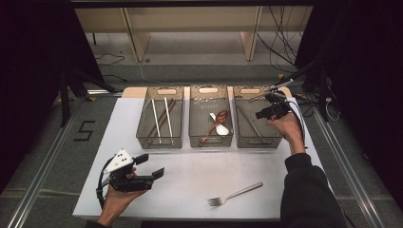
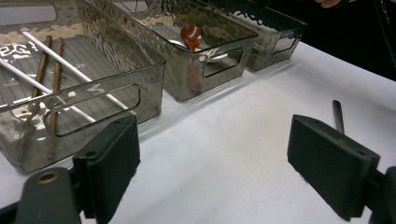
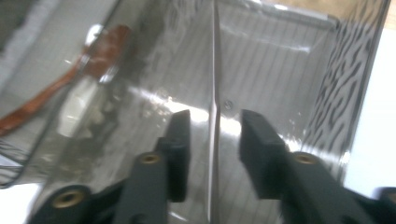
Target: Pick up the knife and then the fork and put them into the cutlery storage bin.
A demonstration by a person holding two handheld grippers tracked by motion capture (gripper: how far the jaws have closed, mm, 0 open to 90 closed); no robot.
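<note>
With the right gripper (image 3: pixel 212 140) open around the knife (image 3: pixel 215 88), lift clear so it settles in the right bin (image 1: pixel 247 137).

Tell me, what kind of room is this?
Probably a lab or workshop set up for recording, not a kitchen: a white table on a bare floor, three clear bins holding cutlery, loose cables behind, and black curtains at the sides.

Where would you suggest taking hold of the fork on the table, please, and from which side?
Probably mid-handle. The fork lies flat and alone on the white table, tines toward the person, handle angled up to the right. Its handle is long, narrow and straight, so jaws set across it from straight above should close cleanly. The left gripper is open and nearer; the tines look a poorer, uneven hold.
</note>
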